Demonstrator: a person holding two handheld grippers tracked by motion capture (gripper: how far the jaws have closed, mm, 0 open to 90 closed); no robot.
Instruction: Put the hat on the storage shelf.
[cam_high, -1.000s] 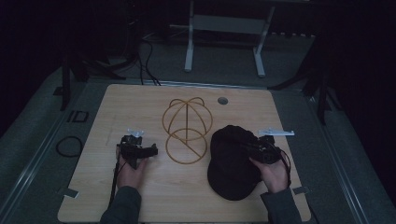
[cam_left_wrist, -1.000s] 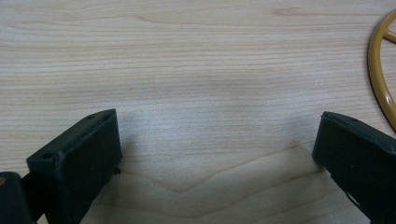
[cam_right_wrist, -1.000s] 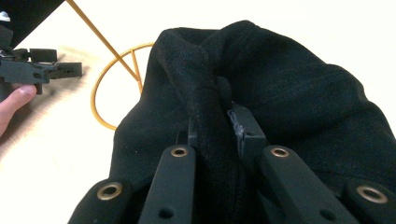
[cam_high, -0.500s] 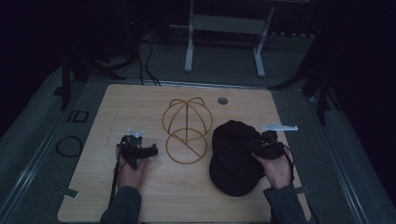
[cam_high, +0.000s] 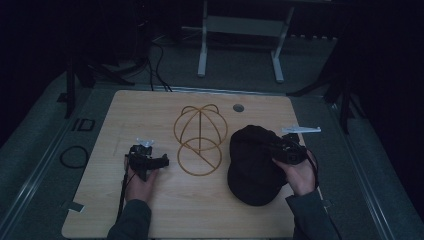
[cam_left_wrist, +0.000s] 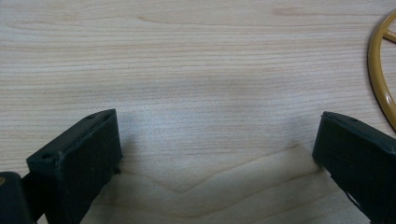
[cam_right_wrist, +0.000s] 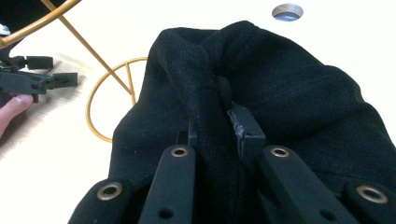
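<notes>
High view: a black cap (cam_high: 255, 165) lies on the right half of the wooden tabletop (cam_high: 165, 215), with its near edge toward the person. The right tongs (cam_high: 278, 151) are clenched on a fold of its crown. Just left of the cap, and seemingly apart from it, stands a gold wire hat stand (cam_high: 200, 137), with its dome toward the far side and its ring base toward the near side. It is bare. The left tongs (cam_high: 161, 161) rest on the tabletop at the near left of the stand and hold nothing. My reading is that the cap is meant for the stand. If so, the grasp is made, but the cap has barely left the wood; carrying it left and seating it over the dome remain.

Left gripper view: the left tongs (cam_left_wrist: 212, 149) stand wide apart, released, with plain wood grain between them. A curve of the stand's ring shows at the right edge. This confirms the spread that the high view leaves small and dark.

Right gripper view: the right tongs (cam_right_wrist: 217, 130) pinch a bunched ridge of knitted black fabric, a grip the high view only hints at. Beyond the cap lie the stand's base ring and a slanting strut, and a round hole (cam_right_wrist: 287, 11) in the tabletop at the far right.
</notes>
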